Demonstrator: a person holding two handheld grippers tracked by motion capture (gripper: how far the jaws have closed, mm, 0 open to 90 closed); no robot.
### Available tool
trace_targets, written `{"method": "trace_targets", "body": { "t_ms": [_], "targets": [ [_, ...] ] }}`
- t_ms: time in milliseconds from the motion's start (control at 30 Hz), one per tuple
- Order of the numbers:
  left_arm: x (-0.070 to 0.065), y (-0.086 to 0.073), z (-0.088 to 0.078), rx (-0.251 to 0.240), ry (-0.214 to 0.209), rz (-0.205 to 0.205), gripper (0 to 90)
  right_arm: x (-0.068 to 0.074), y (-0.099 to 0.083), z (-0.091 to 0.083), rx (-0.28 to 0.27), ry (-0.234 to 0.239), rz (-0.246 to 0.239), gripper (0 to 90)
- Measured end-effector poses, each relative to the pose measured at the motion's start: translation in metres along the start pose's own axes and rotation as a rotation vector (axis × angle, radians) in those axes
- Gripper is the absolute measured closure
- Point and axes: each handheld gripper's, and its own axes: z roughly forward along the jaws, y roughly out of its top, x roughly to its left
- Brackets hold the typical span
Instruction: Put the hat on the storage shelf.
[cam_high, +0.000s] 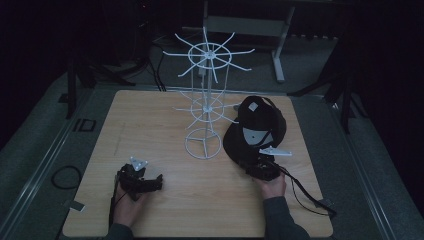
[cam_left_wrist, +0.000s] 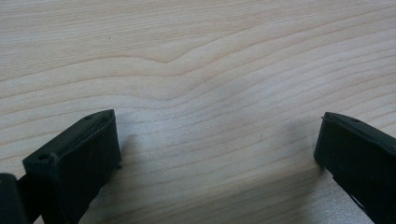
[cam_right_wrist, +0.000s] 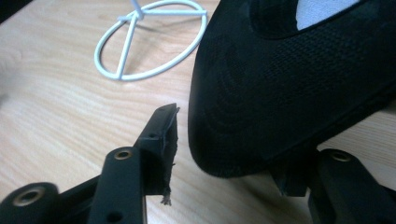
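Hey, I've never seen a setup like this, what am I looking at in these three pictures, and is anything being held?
No robot here: a person sits at a wooden table and holds a hand-operated two-jaw gripper in each hand. The high view looks down from above the person. The other two pictures come from cameras riding on the grippers, looking along their black jaws.

On the table stand a white wire rack with spokes, and a black cap beside its round base.

The left gripper rests open over bare wood, holding nothing. The right gripper is at the cap's brim, jaws open on either side of its edge, not yet closed on it.
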Motion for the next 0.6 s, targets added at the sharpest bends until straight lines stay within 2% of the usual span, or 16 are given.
{"method": "trace_targets", "body": {
  "t_ms": [67, 200, 333, 600],
  "targets": [
    [0.000, 0.000, 0.000, 0.000, 0.000, 0.000, 0.2, 0.000, 0.001, 0.001, -0.009, 0.004, 0.018, 52.7],
    [0.000, 0.000, 0.000, 0.000, 0.000, 0.000, 0.2, -0.001, 0.002, 0.000, -0.026, -0.004, 0.029, 68.6],
    [0.000, 0.000, 0.000, 0.000, 0.000, 0.000, 0.2, -0.001, 0.005, -0.004, -0.050, 0.011, 0.051, 72.3],
    [0.000, 0.000, 0.000, 0.000, 0.000, 0.000, 0.2, 0.000, 0.007, -0.012, -0.089, -0.005, 0.094, 77.3]
  ]
}}
